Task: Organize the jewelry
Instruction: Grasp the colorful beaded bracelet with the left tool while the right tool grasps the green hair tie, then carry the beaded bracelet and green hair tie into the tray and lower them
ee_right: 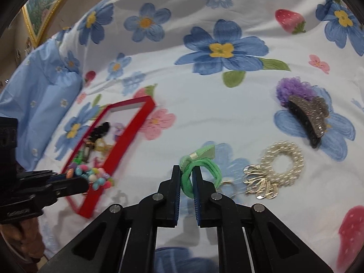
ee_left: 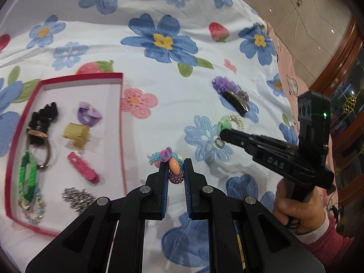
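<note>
Beaded bracelet and green hair tie, both half-hidden, pinched in closed jaws

White sheet with blue flowers, red tray, green hair tie, purple scrunchie

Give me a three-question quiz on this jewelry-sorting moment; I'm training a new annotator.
1. True or false: the left gripper holds a colourful beaded bracelet.
2. What is between the fingers of the right gripper?
A. pearl ring
B. green hair tie
C. black hair claw
3. Fill in: sorted pieces lie in the ___ tray.

Key: 1 true; 2 B; 3 red.
</note>
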Demonstrator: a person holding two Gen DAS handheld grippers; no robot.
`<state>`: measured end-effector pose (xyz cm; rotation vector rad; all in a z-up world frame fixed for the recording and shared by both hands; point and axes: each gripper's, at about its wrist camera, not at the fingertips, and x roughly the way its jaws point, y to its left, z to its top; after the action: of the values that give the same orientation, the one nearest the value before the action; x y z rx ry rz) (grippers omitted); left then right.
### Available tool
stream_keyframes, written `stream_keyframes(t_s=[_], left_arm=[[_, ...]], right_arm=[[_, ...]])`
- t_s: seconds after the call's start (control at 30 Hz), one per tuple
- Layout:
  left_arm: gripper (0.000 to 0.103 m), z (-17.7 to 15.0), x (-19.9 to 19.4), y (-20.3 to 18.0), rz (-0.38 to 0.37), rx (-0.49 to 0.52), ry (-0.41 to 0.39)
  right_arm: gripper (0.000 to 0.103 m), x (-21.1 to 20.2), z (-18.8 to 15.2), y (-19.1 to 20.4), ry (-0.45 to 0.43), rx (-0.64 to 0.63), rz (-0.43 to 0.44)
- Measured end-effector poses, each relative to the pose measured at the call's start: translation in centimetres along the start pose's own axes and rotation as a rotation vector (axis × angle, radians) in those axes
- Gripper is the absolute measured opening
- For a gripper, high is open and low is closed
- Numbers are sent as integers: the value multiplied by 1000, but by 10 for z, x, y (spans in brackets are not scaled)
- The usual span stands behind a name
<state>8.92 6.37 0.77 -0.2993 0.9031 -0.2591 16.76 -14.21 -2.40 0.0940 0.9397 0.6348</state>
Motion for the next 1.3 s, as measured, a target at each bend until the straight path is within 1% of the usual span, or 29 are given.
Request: stream_keyframes(t_s=[0.3, 0.63, 0.93, 1.3], left_arm=[[11, -7, -38, 29, 38, -53, -55], [11, -18, -70, 68, 88, -123, -103], [11, -30, -80, 97, 113, -180, -119], [11, -36, -79, 121, 117, -219, -117]], right_arm=[[10, -4, -3, 48, 6, -34, 106], [10, 4, -4, 95, 29, -95, 171], [10, 15, -5, 128, 57, -141, 206], [10, 38, -9, 156, 104, -192, 232]])
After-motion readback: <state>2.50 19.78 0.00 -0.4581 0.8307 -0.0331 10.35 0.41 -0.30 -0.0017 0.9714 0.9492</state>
